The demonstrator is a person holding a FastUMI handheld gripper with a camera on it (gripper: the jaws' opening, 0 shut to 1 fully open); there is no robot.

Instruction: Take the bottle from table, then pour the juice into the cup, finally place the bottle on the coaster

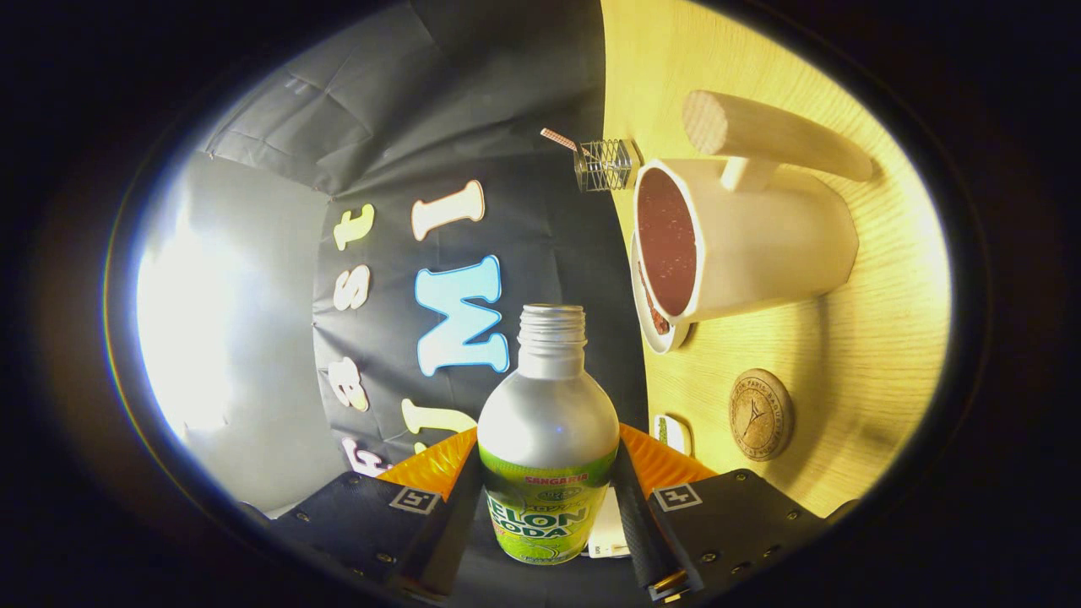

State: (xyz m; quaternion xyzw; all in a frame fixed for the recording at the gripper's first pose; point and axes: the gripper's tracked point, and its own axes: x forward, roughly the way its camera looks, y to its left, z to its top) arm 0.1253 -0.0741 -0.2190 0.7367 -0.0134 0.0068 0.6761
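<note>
Bottle clamped.
I saw the gripper (547,490) with 2 fingers clenched on the uncapped soda bottle (549,439), its mouth near the cup (743,245).

Gripper (547,498) clamped on the bottle (549,439), both fingers pressing its sides, mouth uncapped. Ahead and to one side, the cup (743,245) on its saucer (654,325), long handle (773,135) jutting out as an obstacle. Coaster (760,414) bare, open table (878,338) around it. Small wire holder (605,164) beyond the cup, near the wall
</note>
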